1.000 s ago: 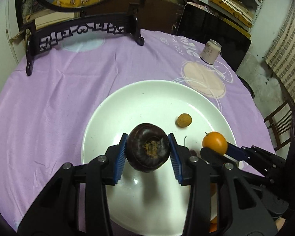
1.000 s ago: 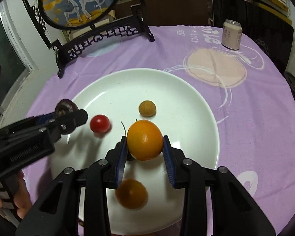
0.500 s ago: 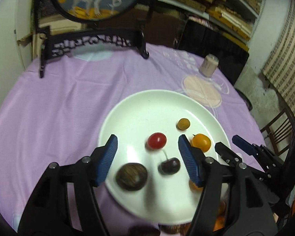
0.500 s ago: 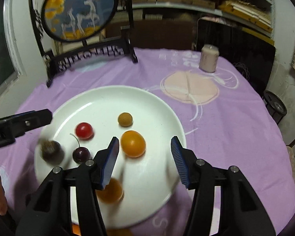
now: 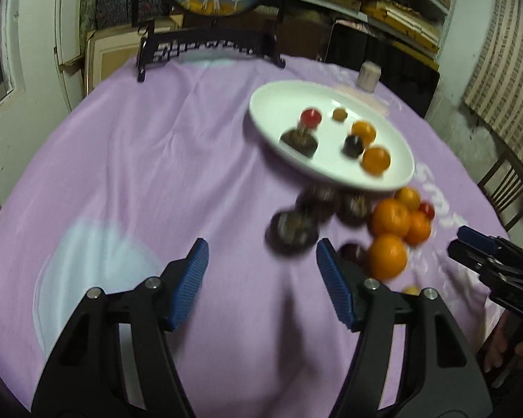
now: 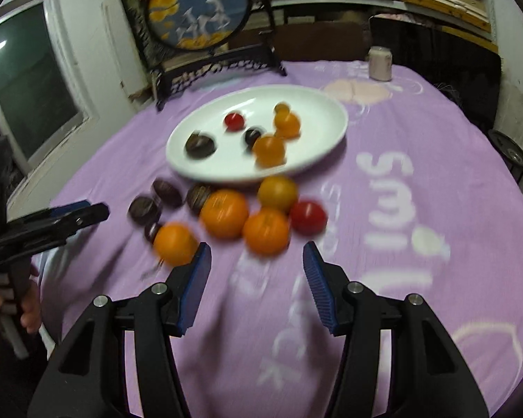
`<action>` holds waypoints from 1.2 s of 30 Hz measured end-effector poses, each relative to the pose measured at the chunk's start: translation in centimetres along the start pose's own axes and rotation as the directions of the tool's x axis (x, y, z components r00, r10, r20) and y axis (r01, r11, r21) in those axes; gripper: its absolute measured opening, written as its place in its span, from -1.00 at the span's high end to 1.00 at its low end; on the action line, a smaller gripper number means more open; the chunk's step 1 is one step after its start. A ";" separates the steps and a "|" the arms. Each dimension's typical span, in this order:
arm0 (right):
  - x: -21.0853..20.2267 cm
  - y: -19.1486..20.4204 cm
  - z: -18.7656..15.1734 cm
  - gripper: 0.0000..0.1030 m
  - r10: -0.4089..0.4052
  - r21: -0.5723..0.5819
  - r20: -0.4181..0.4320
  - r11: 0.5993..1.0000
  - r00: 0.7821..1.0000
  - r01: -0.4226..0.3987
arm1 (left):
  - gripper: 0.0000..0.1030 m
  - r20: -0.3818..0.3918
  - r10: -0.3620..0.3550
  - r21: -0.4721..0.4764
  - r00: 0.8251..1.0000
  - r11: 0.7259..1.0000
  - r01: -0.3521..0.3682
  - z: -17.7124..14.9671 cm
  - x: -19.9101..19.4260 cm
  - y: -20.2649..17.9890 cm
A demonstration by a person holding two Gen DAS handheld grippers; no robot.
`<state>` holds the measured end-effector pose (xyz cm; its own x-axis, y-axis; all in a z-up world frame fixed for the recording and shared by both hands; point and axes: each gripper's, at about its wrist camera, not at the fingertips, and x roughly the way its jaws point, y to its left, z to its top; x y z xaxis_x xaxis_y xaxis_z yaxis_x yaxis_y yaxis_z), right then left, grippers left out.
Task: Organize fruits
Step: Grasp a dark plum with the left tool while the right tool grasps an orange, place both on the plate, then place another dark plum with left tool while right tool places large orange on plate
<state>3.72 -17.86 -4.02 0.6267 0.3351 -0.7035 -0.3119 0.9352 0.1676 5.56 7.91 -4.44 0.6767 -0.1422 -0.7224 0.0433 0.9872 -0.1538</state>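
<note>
We note the left gripper (image 5: 261, 280) spread wide and holding nothing, its blue ribbed pads above bare purple tablecloth (image 5: 139, 160), and the right gripper (image 6: 257, 280) equally wide and empty. The round white ceramic plate (image 6: 317, 111) holds six fruits: a dark brown mangosteen (image 6: 199, 145), a small red tomato (image 6: 234, 121), a dark cherry (image 6: 252, 136), two oranges and a small tan longan. Just beside the plate's near rim, a loose heap of oranges (image 6: 224, 213), dark mangosteens (image 6: 143, 209) and a red tomato (image 6: 307, 216) lies on the cloth, ahead of both grippers.
</note>
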 end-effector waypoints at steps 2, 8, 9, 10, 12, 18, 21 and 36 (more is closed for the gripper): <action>-0.1 0.9 -0.4 -0.08 0.046 -0.006 -0.015 0.999 0.999 -0.046 | -0.28 -0.009 0.001 -0.008 1.000 1.000 -0.001 -0.6 -0.1 0.3; 2.9 4.1 0.4 -0.08 0.145 -0.044 -0.084 0.988 0.986 -0.149 | -0.28 -0.016 -0.013 -0.018 1.000 1.000 0.013 -0.9 -0.1 0.6; 3.9 4.3 0.7 -0.08 0.144 -0.048 -0.100 0.988 0.985 -0.149 | -0.28 -0.016 -0.014 -0.019 1.000 1.000 0.013 -1.0 -0.3 0.7; 4.6 4.4 0.8 -0.08 0.142 -0.048 -0.111 0.988 0.984 -0.148 | -0.28 -0.015 -0.013 -0.020 1.000 1.000 0.013 -1.0 -0.4 0.8; 6.3 4.7 1.1 -0.08 0.140 -0.037 -0.136 0.989 0.981 -0.146 | -0.28 -0.010 -0.010 -0.025 1.000 1.000 0.010 -1.0 -0.7 1.1; 5.7 4.7 1.2 0.24 0.165 -0.021 -0.138 0.985 0.977 -0.169 | -0.35 -0.031 0.001 0.028 1.000 1.000 0.000 -0.8 0.7 0.0; 3.3 3.9 1.0 0.24 0.143 -0.015 -0.106 0.989 0.984 -0.145 | -0.35 -0.061 0.009 0.058 0.998 0.998 -0.005 -0.4 2.8 -0.9; 0.1 1.2 -0.5 0.24 0.164 0.072 -0.080 0.985 0.983 -0.159 | 0.19 -0.103 -0.048 0.076 0.994 0.996 0.056 0.9 5.4 -4.1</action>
<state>3.02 -16.74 -4.19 0.5079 0.4740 -0.7193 -0.3553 0.8760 0.3263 9.75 3.16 -7.11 0.5944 -0.1958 -0.7800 0.1365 0.9804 -0.1420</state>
